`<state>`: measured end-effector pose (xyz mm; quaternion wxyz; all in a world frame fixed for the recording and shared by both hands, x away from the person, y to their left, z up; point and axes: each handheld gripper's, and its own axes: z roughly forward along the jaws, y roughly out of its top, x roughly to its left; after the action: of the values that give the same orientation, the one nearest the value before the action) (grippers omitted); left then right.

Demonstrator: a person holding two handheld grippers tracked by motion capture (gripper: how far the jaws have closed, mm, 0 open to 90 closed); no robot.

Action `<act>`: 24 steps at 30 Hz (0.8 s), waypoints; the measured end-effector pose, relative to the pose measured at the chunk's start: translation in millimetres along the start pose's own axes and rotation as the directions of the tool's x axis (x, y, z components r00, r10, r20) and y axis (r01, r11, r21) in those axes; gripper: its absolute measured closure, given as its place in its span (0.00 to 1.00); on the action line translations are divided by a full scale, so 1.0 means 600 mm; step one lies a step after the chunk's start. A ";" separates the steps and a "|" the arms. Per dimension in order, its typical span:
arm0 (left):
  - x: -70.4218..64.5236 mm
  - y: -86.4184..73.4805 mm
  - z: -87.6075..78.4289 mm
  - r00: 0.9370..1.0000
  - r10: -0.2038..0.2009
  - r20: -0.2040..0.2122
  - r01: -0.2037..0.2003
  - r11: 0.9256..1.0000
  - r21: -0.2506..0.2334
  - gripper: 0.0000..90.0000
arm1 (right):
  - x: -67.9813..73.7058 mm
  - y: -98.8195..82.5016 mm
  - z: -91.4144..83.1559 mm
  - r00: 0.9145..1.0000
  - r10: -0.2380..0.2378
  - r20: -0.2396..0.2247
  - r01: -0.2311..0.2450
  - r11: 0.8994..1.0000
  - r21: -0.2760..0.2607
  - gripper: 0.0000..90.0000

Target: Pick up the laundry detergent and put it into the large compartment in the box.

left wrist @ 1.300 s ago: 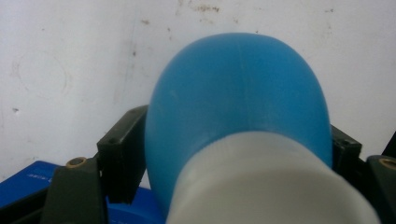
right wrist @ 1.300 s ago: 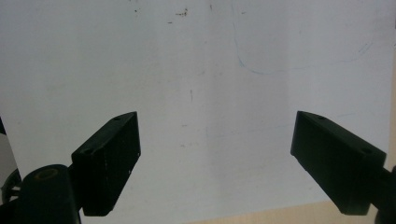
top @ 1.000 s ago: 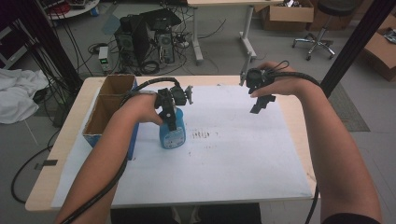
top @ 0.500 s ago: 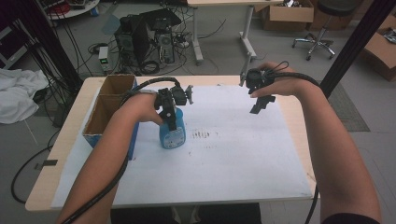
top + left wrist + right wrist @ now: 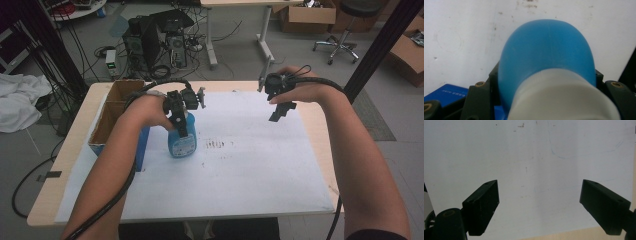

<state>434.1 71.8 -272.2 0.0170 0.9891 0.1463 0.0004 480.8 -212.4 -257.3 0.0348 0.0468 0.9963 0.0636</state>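
— What's on the light wooden table (image 5: 65, 195) from where you stand?

— Mostly a big white paper sheet (image 5: 240, 175) that covers nearly the whole top, stained with small dark specks near the middle. Along its left edge sits an open brown cardboard box with a blue side (image 5: 112, 117), split into two compartments.

— And the blue thing?

— A translucent blue plastic bottle with a white neck (image 5: 181, 140). It stands upright on the sheet, just right of the box, a bit left of centre.

— Is anyone holding it?

— Yes. The left gripper (image 5: 181, 122) comes down on it from above, and its jaws have just been closing with the bottle's neck between them. In the left gripper view the black jaws sit tight against both sides of the bottle, right where the white collar meets the blue shoulder, so they are clamped on it.

— The other hand?

— The right gripper (image 5: 280, 112) hangs in the air over the far right part of the sheet, well apart from the bottle. Its jaws stand wide apart with nothing between them; the right gripper view looks straight down at bare paper.
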 end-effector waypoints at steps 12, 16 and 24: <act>-0.024 0.002 -0.067 0.998 -0.056 0.013 0.055 0.997 0.048 0.44 | 0.006 0.001 -0.004 1.000 -0.005 0.005 0.005 1.000 -0.005 0.18; -0.026 -0.002 -0.083 0.992 -0.124 0.024 0.123 0.991 0.044 0.44 | 0.007 0.002 -0.004 1.000 -0.014 0.006 0.014 1.000 -0.010 0.18; -0.024 -0.020 -0.121 0.958 -0.287 0.016 0.286 0.958 0.031 0.44 | 0.011 0.007 -0.003 1.000 -0.018 0.008 0.018 1.000 -0.012 0.18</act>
<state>416.5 81.6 -199.9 0.0041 0.9576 0.2877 -0.0142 474.6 -207.8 -255.2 0.0395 0.0378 0.9961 0.0690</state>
